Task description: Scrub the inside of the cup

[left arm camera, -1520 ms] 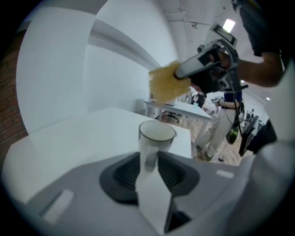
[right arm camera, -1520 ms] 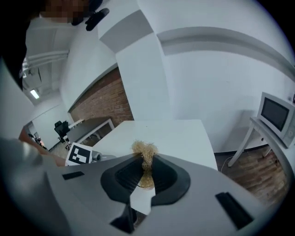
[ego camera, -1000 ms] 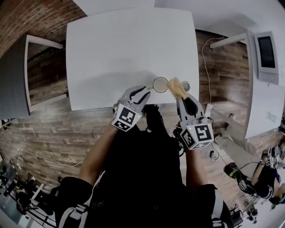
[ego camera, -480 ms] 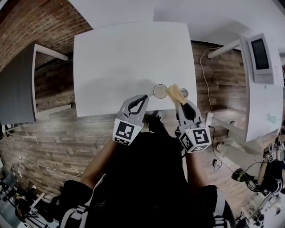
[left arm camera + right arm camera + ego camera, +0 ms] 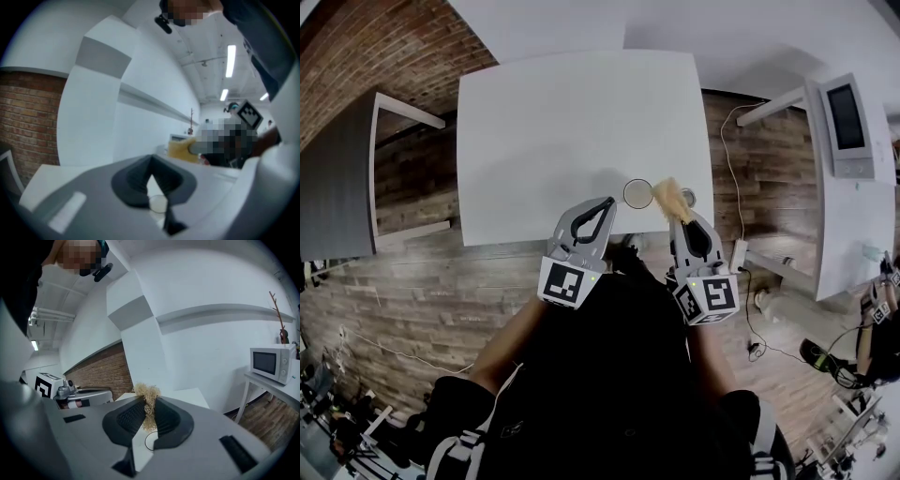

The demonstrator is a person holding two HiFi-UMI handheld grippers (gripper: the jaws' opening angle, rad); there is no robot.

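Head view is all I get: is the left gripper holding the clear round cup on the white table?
Observer: No. In the left gripper view, the left gripper has its jaws together with nothing between them. The clear round cup stands free on the white table.
Operator: And the tan tuft at the right gripper?
Observer: The right gripper is shut on it. It is a straw-coloured fibre scrubber, pinched between the black ribbed pads.
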